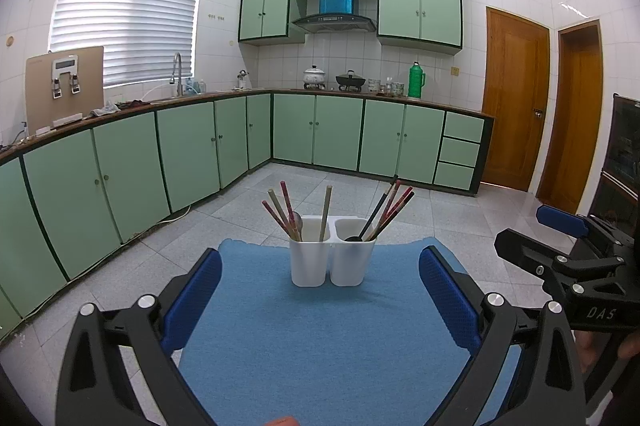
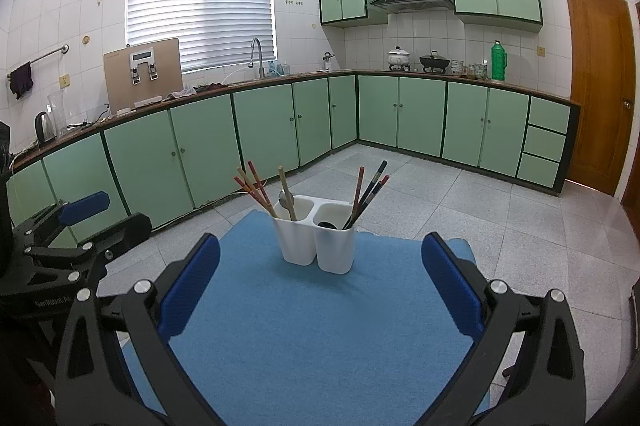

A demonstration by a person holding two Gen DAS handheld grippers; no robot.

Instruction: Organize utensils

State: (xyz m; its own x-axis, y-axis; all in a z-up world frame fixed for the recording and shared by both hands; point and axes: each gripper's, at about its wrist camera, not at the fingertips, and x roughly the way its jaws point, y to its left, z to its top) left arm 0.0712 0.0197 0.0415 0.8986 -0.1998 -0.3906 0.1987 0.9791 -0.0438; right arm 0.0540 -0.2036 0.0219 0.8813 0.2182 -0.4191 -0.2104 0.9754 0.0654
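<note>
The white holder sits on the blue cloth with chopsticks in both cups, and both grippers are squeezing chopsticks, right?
Not quite. Both views show the left gripper and right gripper with jaws open, holding nothing. The white holder does sit on the blue cloth, chopsticks in both cups.

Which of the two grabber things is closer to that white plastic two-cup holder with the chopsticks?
Hard to call; they look about level. The left gripper and the right gripper both hang open over the blue cloth, short of the white plastic two-cup holder, neither touching it.

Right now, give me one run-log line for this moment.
left gripper: open, empty | right gripper: open, empty | white holder: on blue mat | chopsticks, spoons: both compartments
</note>
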